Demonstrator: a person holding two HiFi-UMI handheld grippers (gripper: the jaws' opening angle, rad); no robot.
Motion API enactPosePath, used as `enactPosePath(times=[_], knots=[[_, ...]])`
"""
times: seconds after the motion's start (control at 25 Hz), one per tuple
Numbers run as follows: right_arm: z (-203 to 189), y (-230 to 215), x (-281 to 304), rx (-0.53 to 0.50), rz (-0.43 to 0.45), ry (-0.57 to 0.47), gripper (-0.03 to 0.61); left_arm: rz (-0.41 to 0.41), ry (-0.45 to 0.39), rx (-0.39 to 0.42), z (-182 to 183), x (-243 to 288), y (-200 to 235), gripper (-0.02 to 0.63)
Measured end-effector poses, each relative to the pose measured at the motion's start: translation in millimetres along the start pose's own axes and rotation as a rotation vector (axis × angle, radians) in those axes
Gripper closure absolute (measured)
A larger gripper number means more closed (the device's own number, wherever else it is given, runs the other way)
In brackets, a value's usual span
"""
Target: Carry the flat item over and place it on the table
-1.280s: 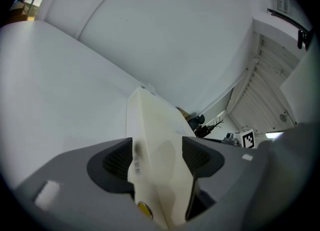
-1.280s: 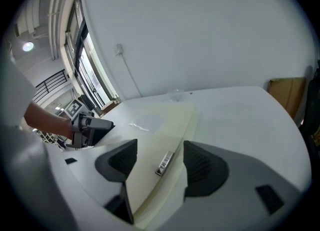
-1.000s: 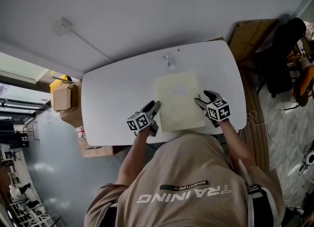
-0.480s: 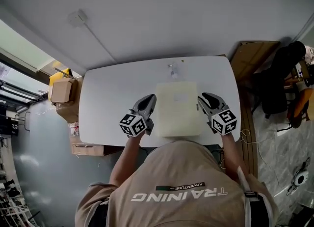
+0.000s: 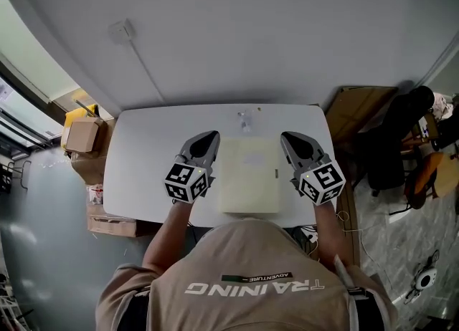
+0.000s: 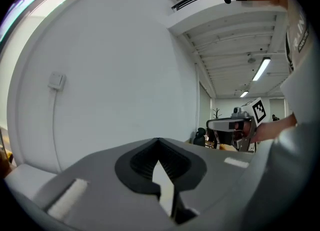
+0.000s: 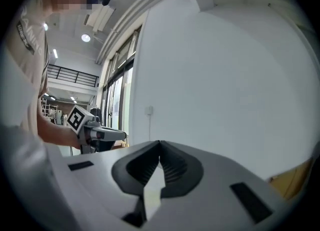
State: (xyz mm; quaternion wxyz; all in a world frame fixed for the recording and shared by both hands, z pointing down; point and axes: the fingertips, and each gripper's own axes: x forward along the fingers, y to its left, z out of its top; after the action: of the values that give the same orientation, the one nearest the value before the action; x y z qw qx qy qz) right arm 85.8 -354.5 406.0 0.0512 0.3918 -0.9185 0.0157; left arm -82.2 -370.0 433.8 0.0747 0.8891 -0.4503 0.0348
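Beige shirt [image 5: 251, 251]: TRAINING ADVENTURE; left gripper [image 5: 209, 137] clenched, right gripper [image 5: 289, 138] just closed, both empty.

In the head view the person's shoulders [image 5: 251, 265] are covering the middle of the near edge of the table [image 5: 143, 172], and the picture's bottom edge is cutting the torso off. A small thing [image 5: 246, 118] near the far edge is looking too small for me to name. In the right gripper view the right border is cutting off a brown thing [image 7: 300, 179], so I am not identifying it
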Motion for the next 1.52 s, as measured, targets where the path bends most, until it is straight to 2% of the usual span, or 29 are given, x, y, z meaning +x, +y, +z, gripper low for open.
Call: enactPosePath(times=[0.16, 0.32, 0.56, 0.72, 1.04, 1.2, 1.52], knots=[[40.5, 3.6, 8.2, -0.068, 0.011, -0.047, 0.571, 0.033, -0.064, 0.052, 45.3, 0.7, 1.4, 0.609], [71.1, -1.8, 16.9, -0.051, 0.015, -0.098, 0.571, 0.064, -0.112, 0.102, 85.5, 2.8, 2.5, 0.609], [92.0, -7.5, 21.8, -0.064, -0.025, -0.092, 0.571, 0.082, -0.123, 0.128, 112.9, 2.6, 2.6, 0.609], [99.3, -5.8, 19.0, -0.035, -0.018, -0.126, 0.571, 0.082, -0.118, 0.107, 113.1, 2.5, 5.9, 0.609], [88.8, -7.7, 17.9, -0.039, -0.033, -0.092, 0.571, 0.082, -0.091, 0.091, 96.2, 3.2, 4.8, 0.609], [85.5, -11.1, 20.4, -0.038, -0.046, -0.081, 0.571, 0.104, -0.078, 0.116, 87.0, 2.0, 2.3, 0.609], [71.5, -6.7, 34.4, -0.119, -0.045, -0.029, 0.571, 0.082, -0.057, 0.117, 69.2, 17.3, -5.4, 0.609]])
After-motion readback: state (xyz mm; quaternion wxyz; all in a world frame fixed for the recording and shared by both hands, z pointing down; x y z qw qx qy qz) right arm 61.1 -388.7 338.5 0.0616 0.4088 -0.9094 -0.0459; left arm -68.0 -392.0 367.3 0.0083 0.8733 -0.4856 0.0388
